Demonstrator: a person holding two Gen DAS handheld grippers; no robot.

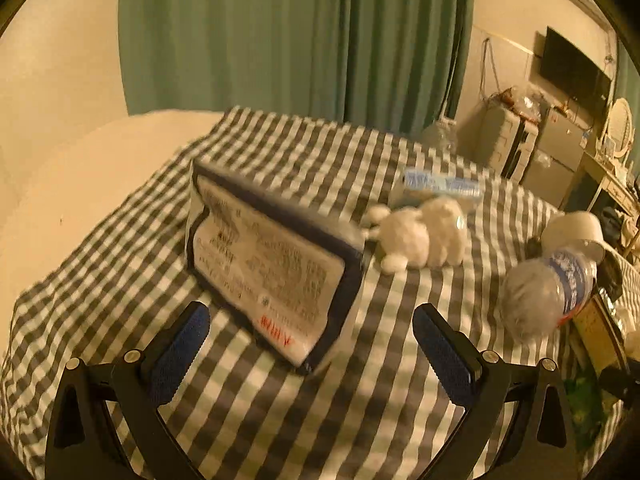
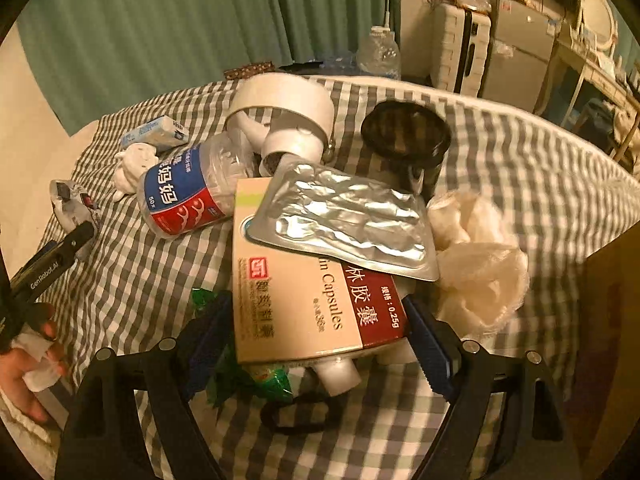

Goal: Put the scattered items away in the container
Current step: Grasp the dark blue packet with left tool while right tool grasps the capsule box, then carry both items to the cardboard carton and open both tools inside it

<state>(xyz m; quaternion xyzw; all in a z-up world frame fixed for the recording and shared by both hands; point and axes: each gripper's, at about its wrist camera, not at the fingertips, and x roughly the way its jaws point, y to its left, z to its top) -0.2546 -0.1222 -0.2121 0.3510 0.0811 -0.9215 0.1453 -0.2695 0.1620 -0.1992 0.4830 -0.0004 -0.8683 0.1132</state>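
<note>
In the left wrist view my left gripper (image 1: 312, 332) is open and empty above the checked cloth, just short of a printed packet with a dark border (image 1: 268, 264) lying tilted. Behind it are a small white plush toy (image 1: 420, 236), a blue tissue pack (image 1: 440, 188) and a clear bottle with a blue label (image 1: 548, 292). In the right wrist view my right gripper (image 2: 320, 332) has its blue pads on both sides of a beige and red capsule box (image 2: 308, 292). A silver blister sheet (image 2: 348, 216) lies on the box.
Around the box lie a blue-and-red labelled clear jar (image 2: 188, 196), a white round lamp-like object (image 2: 288, 116), a black cup (image 2: 408, 136), a crumpled white bag (image 2: 476, 256), a green wrapper (image 2: 264, 380), a black hair band (image 2: 300, 412) and a white tube (image 2: 340, 372). A cardboard wall (image 2: 608, 320) stands at right.
</note>
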